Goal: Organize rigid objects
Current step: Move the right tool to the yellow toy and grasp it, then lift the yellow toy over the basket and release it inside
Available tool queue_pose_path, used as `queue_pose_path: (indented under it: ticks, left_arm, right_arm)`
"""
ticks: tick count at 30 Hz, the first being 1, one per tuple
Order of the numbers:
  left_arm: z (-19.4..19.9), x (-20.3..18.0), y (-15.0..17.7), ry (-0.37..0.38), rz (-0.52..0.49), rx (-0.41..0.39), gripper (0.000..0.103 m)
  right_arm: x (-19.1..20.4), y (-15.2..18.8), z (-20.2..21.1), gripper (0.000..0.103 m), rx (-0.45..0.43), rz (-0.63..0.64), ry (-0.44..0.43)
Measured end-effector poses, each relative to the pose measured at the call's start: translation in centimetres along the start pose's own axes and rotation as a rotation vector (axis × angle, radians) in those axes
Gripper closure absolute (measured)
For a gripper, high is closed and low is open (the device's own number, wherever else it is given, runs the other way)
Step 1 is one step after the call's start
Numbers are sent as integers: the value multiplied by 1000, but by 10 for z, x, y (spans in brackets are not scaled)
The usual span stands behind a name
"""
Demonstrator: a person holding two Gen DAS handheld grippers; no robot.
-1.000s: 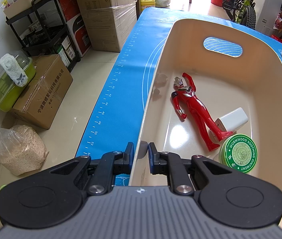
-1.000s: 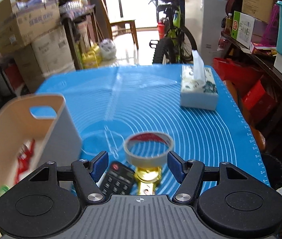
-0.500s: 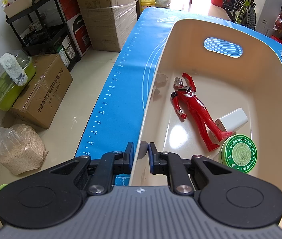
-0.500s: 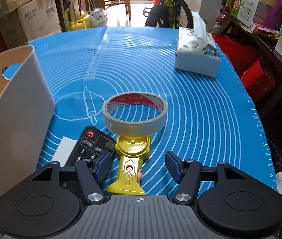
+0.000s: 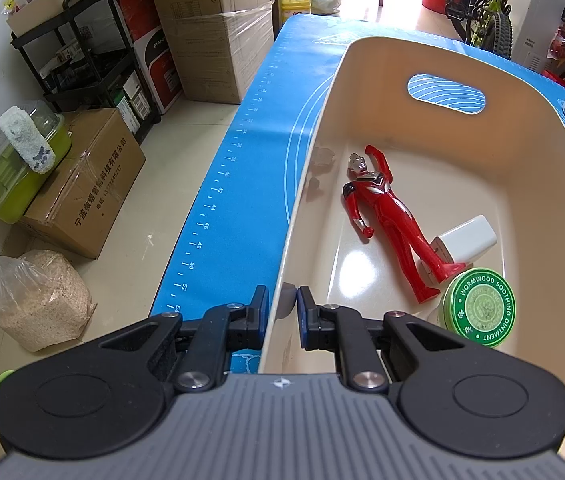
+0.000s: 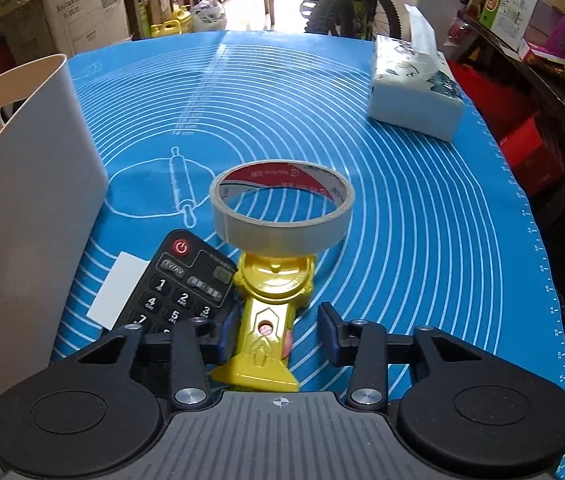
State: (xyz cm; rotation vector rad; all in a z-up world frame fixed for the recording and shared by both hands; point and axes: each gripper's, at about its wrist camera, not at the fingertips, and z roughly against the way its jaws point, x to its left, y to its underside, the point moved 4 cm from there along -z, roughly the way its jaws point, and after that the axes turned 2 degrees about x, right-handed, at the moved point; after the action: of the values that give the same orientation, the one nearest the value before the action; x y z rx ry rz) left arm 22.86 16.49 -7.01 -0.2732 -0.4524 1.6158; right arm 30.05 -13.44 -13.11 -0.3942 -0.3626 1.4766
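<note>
My left gripper (image 5: pixel 282 312) is shut on the near rim of a beige bin (image 5: pixel 542 152), one finger outside, one inside. In the bin lie a red figure (image 5: pixel 386 216), a white block (image 5: pixel 468 238) and a green ointment tin (image 5: pixel 478 306). In the right wrist view my right gripper (image 6: pixel 278 334) is open, its fingers on either side of a yellow toy (image 6: pixel 272 312) lying on the blue mat (image 6: pixel 422 220). A tape roll (image 6: pixel 282 208) rests on the toy's far end. A black remote (image 6: pixel 174 288) lies just left of it.
A tissue box (image 6: pixel 414 84) stands at the far right of the mat. The bin's outer wall (image 6: pixel 34 208) is at the left of the remote, with a white card (image 6: pixel 116 290) between. Cardboard boxes (image 5: pixel 82 184) and a shelf stand on the floor left of the table.
My right gripper has moved forward and down, so its open fingers now sit around the yellow toy. The left gripper has held still on the bin rim.
</note>
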Motion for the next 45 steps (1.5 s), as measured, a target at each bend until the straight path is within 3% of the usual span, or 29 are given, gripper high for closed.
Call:
queue_pose_path:
  ticks: [4, 24, 35, 45]
  left_arm:
    - [0, 0, 0, 0, 0, 0, 84]
    - [0, 0, 0, 8, 10, 2, 85]
    - [0, 1, -1, 9, 12, 2, 85]
    - [0, 3, -1, 6, 8, 2, 85]
  right_arm:
    - [5, 0, 1, 66, 1, 13, 0]
    - [-13, 0, 42, 67, -8, -77, -14]
    - [-7, -7, 81, 67, -115, -108, -49]
    - [43, -22, 128, 67, -291, -31, -126]
